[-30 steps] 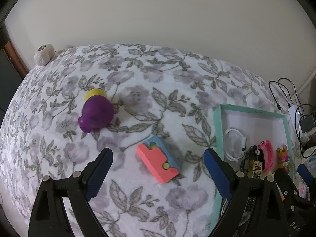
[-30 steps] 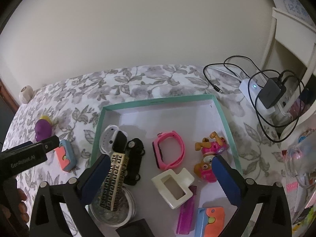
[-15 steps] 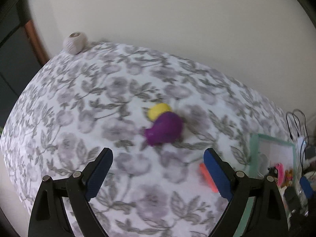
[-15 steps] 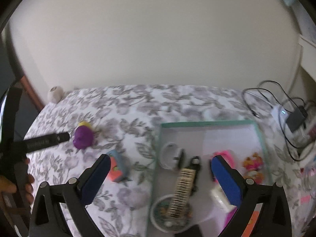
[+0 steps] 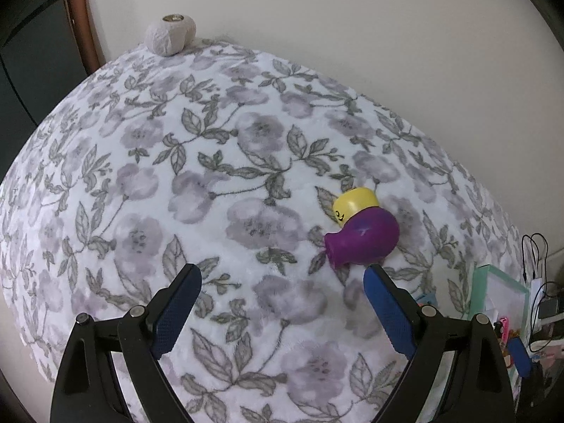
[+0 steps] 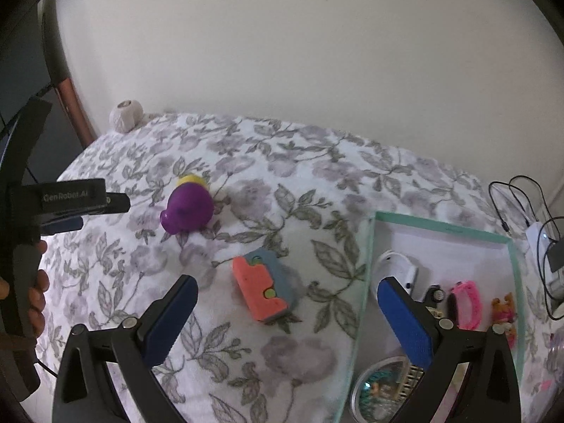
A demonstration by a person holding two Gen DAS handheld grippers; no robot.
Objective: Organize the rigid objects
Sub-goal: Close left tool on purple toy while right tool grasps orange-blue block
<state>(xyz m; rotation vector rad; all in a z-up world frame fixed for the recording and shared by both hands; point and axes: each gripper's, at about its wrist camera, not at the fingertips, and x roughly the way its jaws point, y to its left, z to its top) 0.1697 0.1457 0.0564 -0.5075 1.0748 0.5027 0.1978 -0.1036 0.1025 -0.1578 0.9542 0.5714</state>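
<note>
— Where's the purple rubbery toy with the yellow smiling head (image 5: 363, 236)?
— On its side on the grey floral bedspread (image 5: 211, 162), neck pointing left toward the camera, head toward the wall. The left gripper (image 5: 278, 306) has swung away; a second ago it framed the coral-and-blue plastic block (image 6: 264, 285).
— Both spread?
— Yes, left and right gripper (image 6: 285, 320) empty and wide apart.
— The mint-rimmed white tray (image 6: 444, 227)?
— Holds a pink watch (image 6: 465, 303), a white round case (image 6: 394, 268) and an orange toy figure (image 6: 504, 308).
</note>
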